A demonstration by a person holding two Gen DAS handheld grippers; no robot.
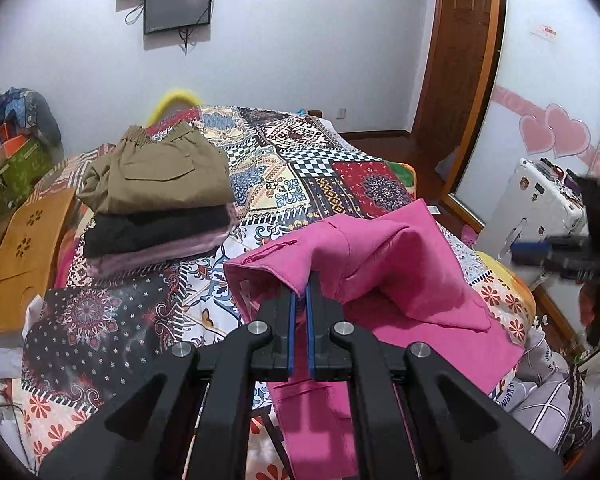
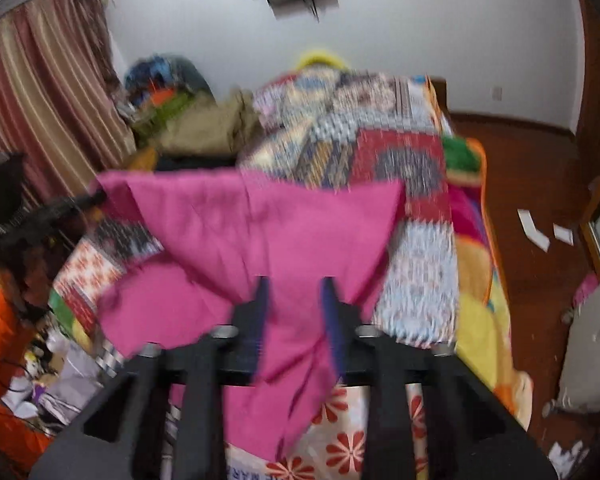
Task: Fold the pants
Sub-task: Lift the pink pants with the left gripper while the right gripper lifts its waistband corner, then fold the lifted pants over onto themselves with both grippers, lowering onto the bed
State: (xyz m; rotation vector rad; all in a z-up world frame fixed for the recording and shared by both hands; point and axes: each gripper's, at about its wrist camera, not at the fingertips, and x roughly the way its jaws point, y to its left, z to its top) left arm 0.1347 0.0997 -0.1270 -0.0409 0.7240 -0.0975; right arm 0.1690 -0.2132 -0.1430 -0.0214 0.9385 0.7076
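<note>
Pink pants [image 1: 384, 264] lie on the patterned bedspread [image 1: 308, 168], partly lifted. My left gripper [image 1: 305, 282] is shut on a raised fold of the pink pants near their waistband. In the blurred right wrist view the pink pants [image 2: 260, 224] hang in front of me. My right gripper [image 2: 296, 286] has its fingers wider apart with pink cloth bunched between them, and seems to hold it. The right gripper also shows at the right edge of the left wrist view [image 1: 580, 248].
A stack of folded clothes [image 1: 160, 204], khaki on top, sits at the bed's far left. A wooden board [image 1: 24, 256] leans at the left edge. A white suitcase [image 1: 536, 204] stands on the floor at the right. Clutter lies below the bed's near edge.
</note>
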